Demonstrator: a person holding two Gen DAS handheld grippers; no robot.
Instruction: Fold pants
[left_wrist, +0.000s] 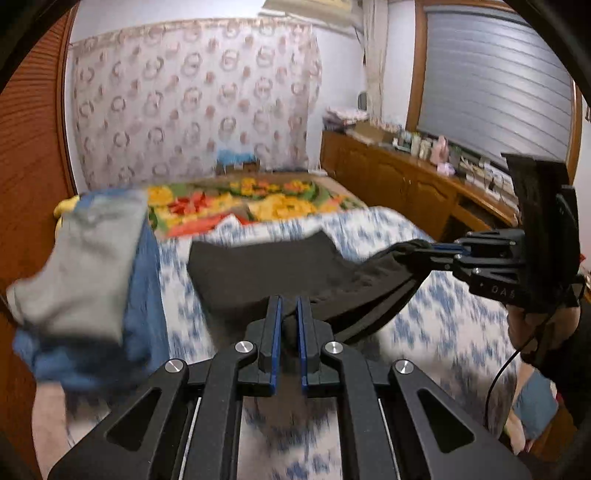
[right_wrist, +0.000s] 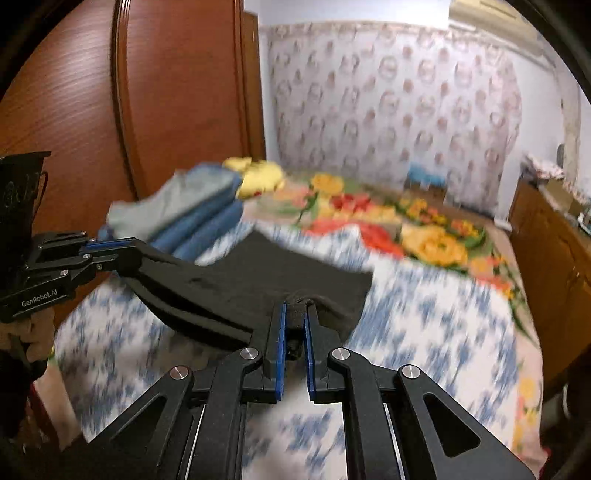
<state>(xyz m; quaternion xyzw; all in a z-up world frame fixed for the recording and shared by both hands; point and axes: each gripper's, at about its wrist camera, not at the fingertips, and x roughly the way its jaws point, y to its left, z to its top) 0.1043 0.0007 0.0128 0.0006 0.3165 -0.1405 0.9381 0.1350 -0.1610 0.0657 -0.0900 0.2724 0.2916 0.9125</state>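
- Left gripper (left_wrist: 289, 314): jaws clamped on a bunched edge of the black pants (left_wrist: 266, 266), cloth pinched between the blue pads.
- Right gripper (right_wrist: 294, 320): likewise clenched on a gathered bit of the same garment. In the left wrist view it shows at far right (left_wrist: 424, 251), with a hand (left_wrist: 535, 325) under it.
- Both grips sit at the near end of the pants, well apart, with a band of fabric slung between them and lifted off the bed.
- Far part of the pants lies flat on the blue-and-white sheet (right_wrist: 424, 314), its far edge towards the floral blanket (right_wrist: 406, 229).
- Garment already looks short and doubled, so likely at least one fold is in; layers too dark and blurred to count.
- Judged stage: mid-fold, near end held up, to be carried over or laid down onto the flat part.
- Left to do: lay the held edge down, release both, perhaps smooth or add a further fold.
- Beside the pants, towards the wooden wardrobe (right_wrist: 74, 110), a stack of folded grey and blue clothes (right_wrist: 184, 214), probably where finished items go.
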